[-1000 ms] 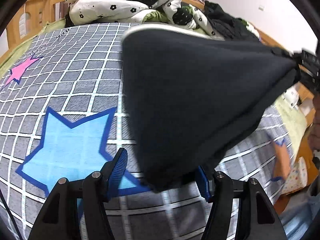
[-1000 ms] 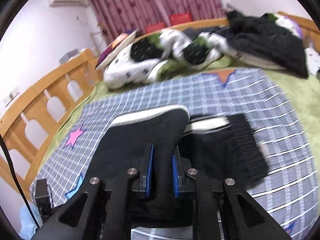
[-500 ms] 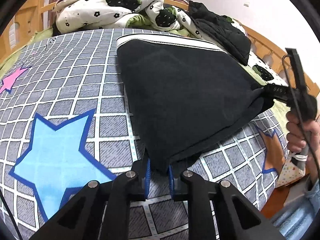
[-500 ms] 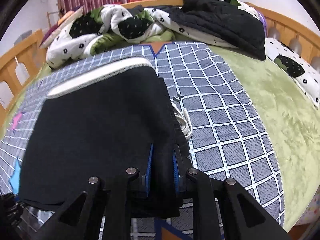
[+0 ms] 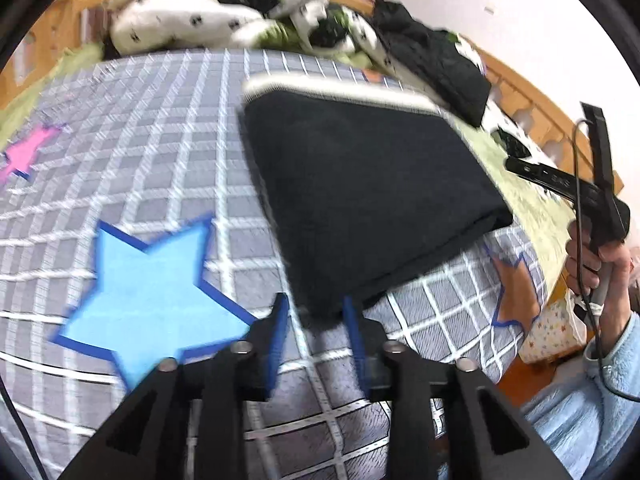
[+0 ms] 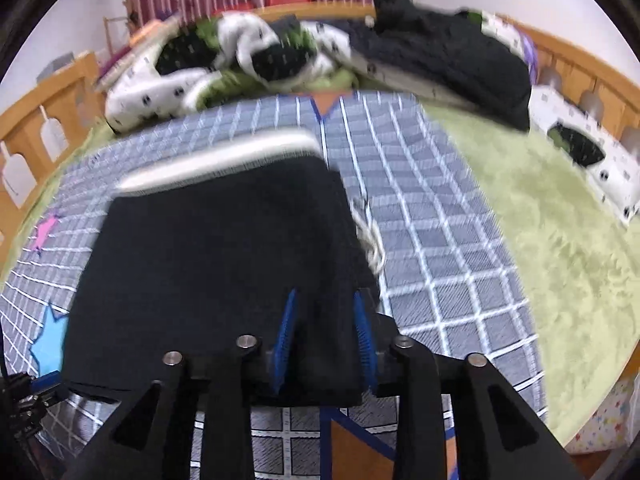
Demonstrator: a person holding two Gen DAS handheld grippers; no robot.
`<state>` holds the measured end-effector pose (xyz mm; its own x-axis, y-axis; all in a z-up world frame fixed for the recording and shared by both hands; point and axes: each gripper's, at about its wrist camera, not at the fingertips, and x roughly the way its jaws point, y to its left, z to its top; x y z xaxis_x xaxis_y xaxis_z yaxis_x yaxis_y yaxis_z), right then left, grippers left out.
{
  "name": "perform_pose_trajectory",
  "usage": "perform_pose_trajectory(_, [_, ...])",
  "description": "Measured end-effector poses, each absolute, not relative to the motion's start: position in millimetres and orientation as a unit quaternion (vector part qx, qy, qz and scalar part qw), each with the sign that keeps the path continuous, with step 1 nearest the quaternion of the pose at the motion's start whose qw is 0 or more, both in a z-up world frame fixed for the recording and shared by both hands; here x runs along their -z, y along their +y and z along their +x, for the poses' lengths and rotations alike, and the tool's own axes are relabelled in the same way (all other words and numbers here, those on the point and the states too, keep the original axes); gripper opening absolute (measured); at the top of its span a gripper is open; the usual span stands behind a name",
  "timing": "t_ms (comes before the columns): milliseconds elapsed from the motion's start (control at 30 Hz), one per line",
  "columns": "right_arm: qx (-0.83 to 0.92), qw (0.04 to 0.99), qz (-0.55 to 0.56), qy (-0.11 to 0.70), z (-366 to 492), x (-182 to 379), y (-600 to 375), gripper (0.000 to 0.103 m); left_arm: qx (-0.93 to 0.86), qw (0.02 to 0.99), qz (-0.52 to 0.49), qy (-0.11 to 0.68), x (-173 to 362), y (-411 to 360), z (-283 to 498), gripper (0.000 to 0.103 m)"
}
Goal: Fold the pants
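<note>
Change: since half a second back both my hand-held grippers have let go; the pants [image 5: 360, 184] now lie flat where earlier they hung lifted between the jaws.
Left hand-held gripper [image 5: 316, 320]: jaws opening, blue pads clear of the cloth; the near corner of the fold sits loosely between them, unpinched.
Right hand-held gripper [image 6: 326, 328]: jaws opening, the near right edge of the pants between the pads, which I see standing off the fabric.
Pants: folded into a dark block on the checked blanket [image 6: 420, 240], white waistband [image 6: 216, 160] at the far edge, toward the bed's middle.
Edges: fold edges fairly straight; a white drawstring [image 6: 370, 240] spills out along the right side.
Open room: bare checked blanket to the left around the blue star [image 5: 152, 288]; green cover [image 6: 560, 240] free to the right.
Far end: rumpled spotted quilt [image 6: 224, 64] and a dark garment [image 6: 452, 56] against the wooden rail.
</note>
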<state>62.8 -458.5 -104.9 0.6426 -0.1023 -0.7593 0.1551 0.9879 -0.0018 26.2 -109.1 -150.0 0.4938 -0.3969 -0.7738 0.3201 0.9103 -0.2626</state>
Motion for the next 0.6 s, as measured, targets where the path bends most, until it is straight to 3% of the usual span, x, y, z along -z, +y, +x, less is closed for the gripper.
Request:
perform_pose_trajectory(33, [0.071,0.912,0.027,0.402,59.2,94.7,-456.2,0.039,0.197,0.869,-0.040,0.452,138.2,-104.2,27.1,0.046])
perform_pose_trajectory(100, [0.068,0.926,0.018,0.371,55.1,73.0,-452.3,0.052,0.182,0.877,-0.035,0.443,114.3,-97.0,33.2,0.049])
perform_pose_trajectory(200, [0.056,0.936,0.010,0.349,60.3,53.0,-450.6,0.053,0.158,0.889,-0.018,0.430,77.4,-86.6,50.3,0.051])
perform_pose_trajectory(267, [0.060,0.932,0.001,0.357,69.1,50.2,-452.5,0.053,0.150,0.896,-0.003,0.419,52.2,-81.0,66.8,0.060])
perform_pose_trajectory(333, [0.057,0.926,-0.005,0.373,82.8,54.3,-457.2,0.053,0.151,0.901,0.000,0.406,35.2,-76.9,81.0,0.063])
perform_pose_trajectory(400, [0.056,0.920,-0.007,0.389,93.3,62.3,-462.9,0.053,0.156,0.903,-0.002,0.400,29.5,-77.0,93.2,0.071])
perform_pose_trajectory(600, [0.017,0.892,0.086,0.445,135.1,118.2,-490.4,0.053,0.202,0.880,-0.026,0.428,71.7,-99.8,138.1,0.072])
